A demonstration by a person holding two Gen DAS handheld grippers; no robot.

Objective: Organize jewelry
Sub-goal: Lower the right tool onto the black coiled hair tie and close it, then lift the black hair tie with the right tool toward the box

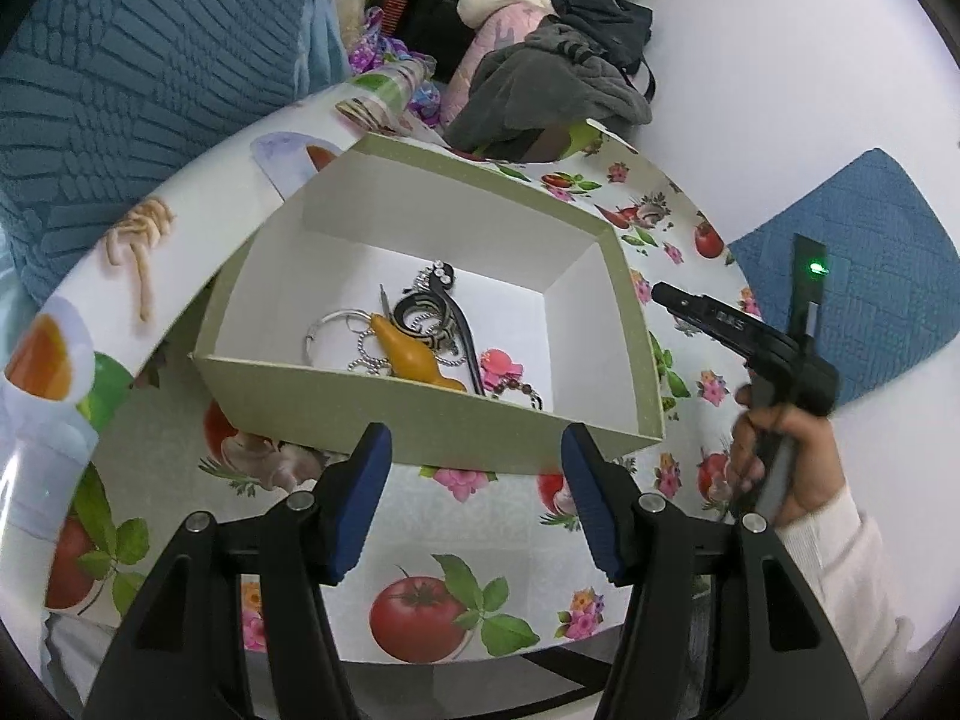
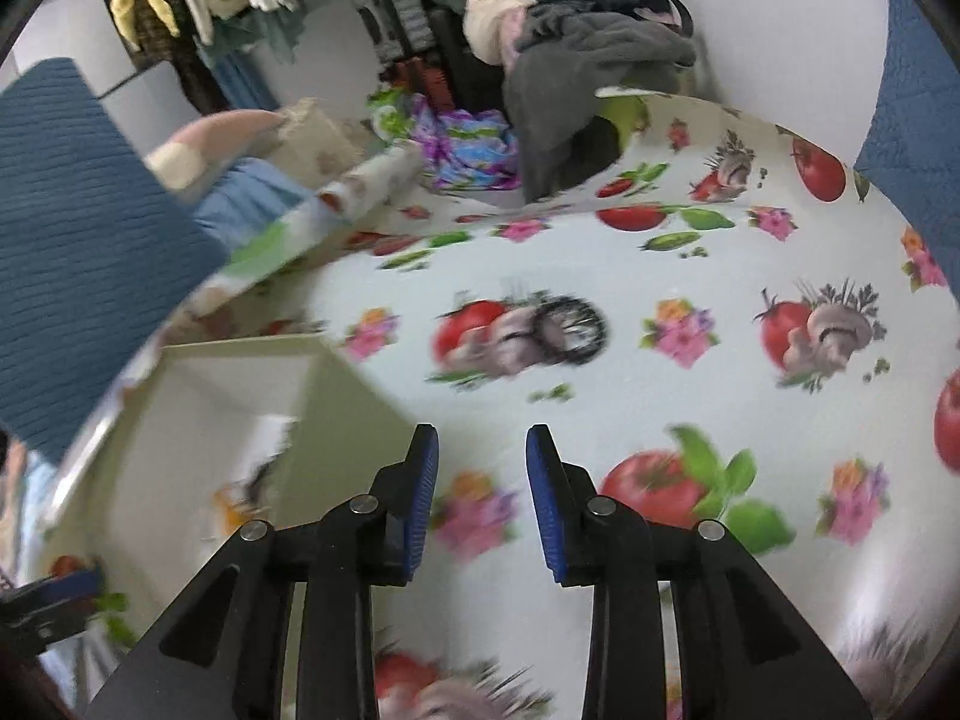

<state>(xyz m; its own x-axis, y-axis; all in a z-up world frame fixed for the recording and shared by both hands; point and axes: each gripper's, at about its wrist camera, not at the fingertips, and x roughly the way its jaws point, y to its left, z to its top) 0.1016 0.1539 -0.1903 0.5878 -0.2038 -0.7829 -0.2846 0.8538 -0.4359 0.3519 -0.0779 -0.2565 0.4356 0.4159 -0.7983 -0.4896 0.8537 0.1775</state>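
Note:
A pale green box (image 1: 420,438) with a white inside stands on the fruit-print tablecloth (image 1: 420,546). In it lie an orange pendant (image 1: 414,360), a silver ring (image 1: 327,330) with a chain, a black hair clip (image 1: 438,306) and a pink flower piece (image 1: 501,366). My left gripper (image 1: 474,462) hovers open just before the box's near wall, holding nothing. A hand (image 1: 792,468) holds my right gripper (image 1: 663,294) beside the box's right wall. In the blurred right wrist view, my right gripper (image 2: 480,462) is open and empty over the cloth. A dark round bracelet (image 2: 567,324) lies ahead of it, and the box (image 2: 240,372) is to its left.
Blue cushions (image 1: 120,90) border the table at left and far right (image 1: 870,276). A pile of clothes (image 1: 552,78) lies beyond the far edge, with a rolled sheet (image 2: 360,180) near it. The tablecloth's far corner (image 2: 630,96) curls upward.

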